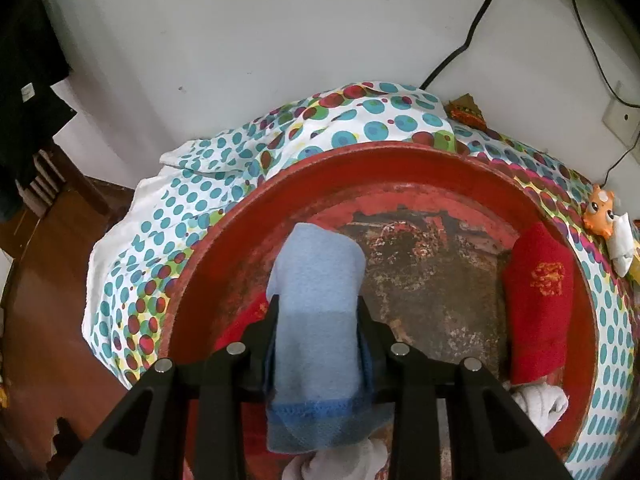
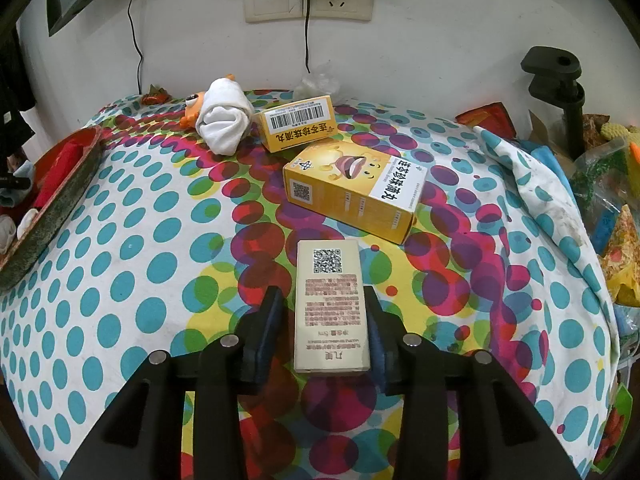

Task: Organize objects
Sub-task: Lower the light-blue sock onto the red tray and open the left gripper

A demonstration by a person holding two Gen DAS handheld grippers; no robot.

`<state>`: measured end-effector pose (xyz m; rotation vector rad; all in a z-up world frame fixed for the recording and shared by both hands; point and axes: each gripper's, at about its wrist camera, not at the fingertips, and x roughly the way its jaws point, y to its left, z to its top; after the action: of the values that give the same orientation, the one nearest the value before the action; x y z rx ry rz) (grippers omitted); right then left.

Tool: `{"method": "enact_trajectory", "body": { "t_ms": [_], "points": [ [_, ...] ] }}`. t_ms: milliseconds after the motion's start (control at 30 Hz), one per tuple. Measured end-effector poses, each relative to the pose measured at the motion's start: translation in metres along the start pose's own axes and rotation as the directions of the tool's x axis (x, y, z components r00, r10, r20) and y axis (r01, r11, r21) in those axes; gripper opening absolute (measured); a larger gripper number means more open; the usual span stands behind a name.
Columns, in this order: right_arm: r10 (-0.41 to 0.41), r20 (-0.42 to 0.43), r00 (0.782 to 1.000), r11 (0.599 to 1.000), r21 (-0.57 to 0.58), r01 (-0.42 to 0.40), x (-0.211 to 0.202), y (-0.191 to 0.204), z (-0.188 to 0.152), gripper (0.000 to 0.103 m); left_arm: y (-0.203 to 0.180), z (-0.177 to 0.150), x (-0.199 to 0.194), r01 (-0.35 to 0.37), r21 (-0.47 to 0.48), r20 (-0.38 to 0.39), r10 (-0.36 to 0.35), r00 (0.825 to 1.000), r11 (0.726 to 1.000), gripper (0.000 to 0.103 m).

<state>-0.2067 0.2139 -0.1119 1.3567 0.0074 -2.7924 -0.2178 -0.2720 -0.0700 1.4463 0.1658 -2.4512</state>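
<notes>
My left gripper (image 1: 318, 308) is shut on a light blue sock (image 1: 316, 320) and holds it over the round red tray (image 1: 400, 164). A red sock (image 1: 538, 304) lies at the tray's right side, and white socks (image 1: 540, 404) lie near its front. My right gripper (image 2: 322, 300) stands around a beige box (image 2: 330, 304) lying on the dotted cloth; the left pad shows a gap, so it is open. Two yellow boxes (image 2: 352, 192) (image 2: 298, 122) lie beyond it. A rolled white sock (image 2: 224, 122) rests against an orange toy (image 2: 191, 114).
The red tray's rim (image 2: 60, 204) shows at the left of the right wrist view. A black clamp stand (image 2: 560, 92) and bags of clutter (image 2: 612, 216) crowd the right edge. Cables hang from wall sockets (image 2: 308, 0). The orange toy (image 1: 600, 212) sits right of the tray.
</notes>
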Motion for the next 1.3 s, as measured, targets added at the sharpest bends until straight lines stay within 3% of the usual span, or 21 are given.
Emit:
{"method": "enact_trajectory", "body": {
  "t_ms": [400,667,833,1033,1300],
  "points": [
    [-0.004,-0.001,1.000,1.000,0.002,0.004,0.001,0.003,0.001,0.042,-0.012,0.003,0.004,-0.033,0.019,-0.018,0.033,0.999,0.999,0.040],
    [-0.008,-0.001,1.000,1.000,0.004,0.008,0.001,0.004,0.001,0.045,-0.012,0.000,-0.006,0.025,-0.012,-0.046,-0.026,0.999,1.000,0.041],
    [-0.010,-0.001,1.000,1.000,0.006,0.010,0.002,0.005,0.001,0.046,-0.019,-0.008,-0.023,0.046,0.016,-0.029,-0.045,0.999,0.999,0.041],
    [-0.014,-0.001,1.000,1.000,0.007,0.014,0.002,0.006,0.001,0.046,-0.028,-0.033,-0.052,0.076,0.044,0.007,-0.077,0.997,0.996,0.041],
    [-0.018,-0.001,1.000,1.000,0.011,0.018,0.003,0.008,0.001,0.046,-0.041,-0.100,-0.097,0.012,0.092,0.071,-0.019,0.997,0.996,0.041]
  ]
}}
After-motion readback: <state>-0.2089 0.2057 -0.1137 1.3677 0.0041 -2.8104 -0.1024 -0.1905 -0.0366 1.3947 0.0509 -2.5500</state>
